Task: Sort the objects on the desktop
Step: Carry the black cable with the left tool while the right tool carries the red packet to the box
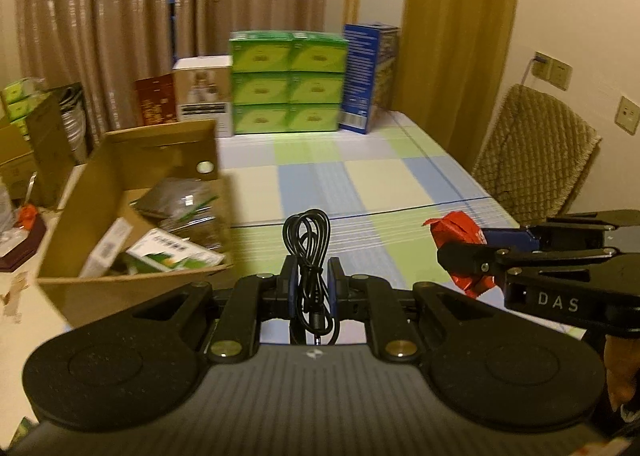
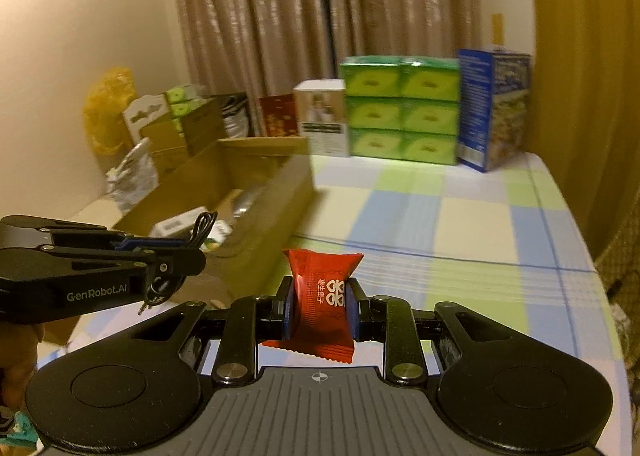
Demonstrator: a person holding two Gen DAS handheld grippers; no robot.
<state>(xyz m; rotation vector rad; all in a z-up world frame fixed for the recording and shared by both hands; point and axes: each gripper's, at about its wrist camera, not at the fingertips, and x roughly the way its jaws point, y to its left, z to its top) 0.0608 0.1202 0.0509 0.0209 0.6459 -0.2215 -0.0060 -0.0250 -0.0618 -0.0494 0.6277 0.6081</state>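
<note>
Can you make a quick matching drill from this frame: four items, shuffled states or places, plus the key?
Things:
1. black cable
2. red packet
3. cardboard box
4. green boxes

States:
A. stacked at the table's far end
B. clamped in the right gripper
C. open, holding packets, on the table's left
D. clamped in the left gripper

Pairs: 1-D, 2-B, 3-C, 4-A

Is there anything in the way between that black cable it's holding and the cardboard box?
Nothing visible. The left gripper holds the coiled cable in the air, and the open cardboard box sits just to its left with its top uncovered.
</note>
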